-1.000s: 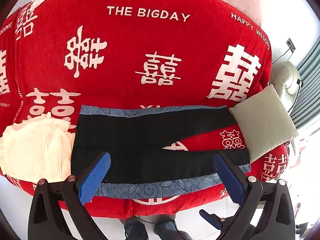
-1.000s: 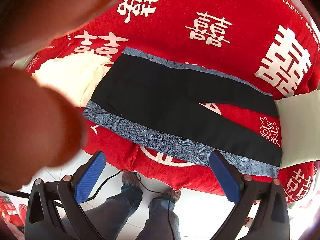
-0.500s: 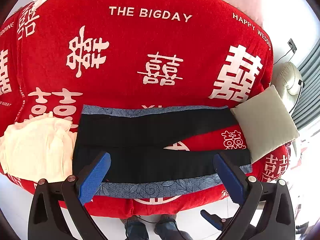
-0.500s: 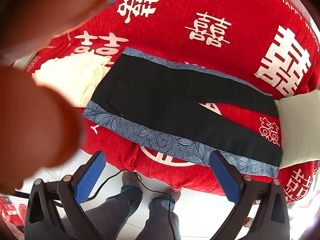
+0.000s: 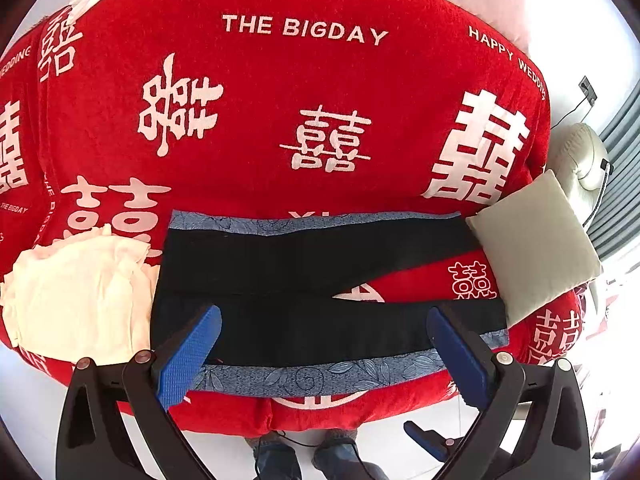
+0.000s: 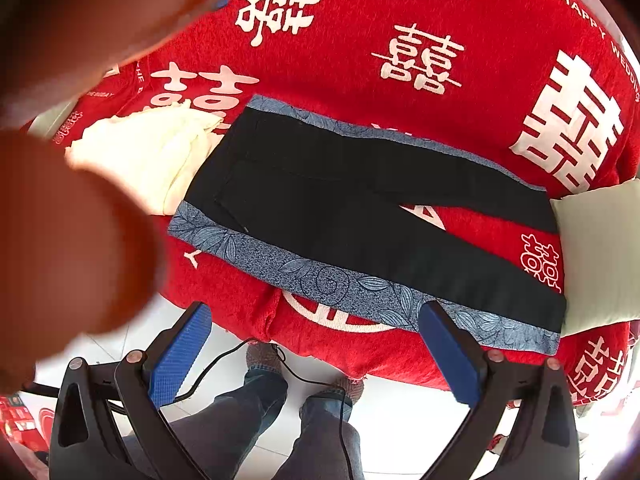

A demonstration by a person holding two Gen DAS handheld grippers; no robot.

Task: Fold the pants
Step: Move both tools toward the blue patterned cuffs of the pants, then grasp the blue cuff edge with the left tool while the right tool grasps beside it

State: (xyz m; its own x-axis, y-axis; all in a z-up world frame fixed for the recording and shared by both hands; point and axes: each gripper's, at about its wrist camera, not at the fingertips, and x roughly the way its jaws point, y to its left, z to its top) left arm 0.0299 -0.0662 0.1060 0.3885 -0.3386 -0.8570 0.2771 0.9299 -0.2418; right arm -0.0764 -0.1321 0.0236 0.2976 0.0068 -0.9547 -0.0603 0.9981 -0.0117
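Pants [image 5: 320, 280] are lying lengthwise left-to-right across the bed [image 5: 280, 92] and we're hovering both spread, empty grippers, left gripper [image 5: 322, 350] nearer than right gripper [image 6: 316, 350].

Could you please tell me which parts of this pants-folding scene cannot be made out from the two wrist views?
- Right wrist view: a blurred reddish-brown shape close to the lens hides the left third, including part of the cream cloth.
- Both views: the cuffs of the pants lie under the grey cushion.
- Left wrist view: the left gripper fingers cover part of the near leg.
- Right gripper: open, short of the bed.
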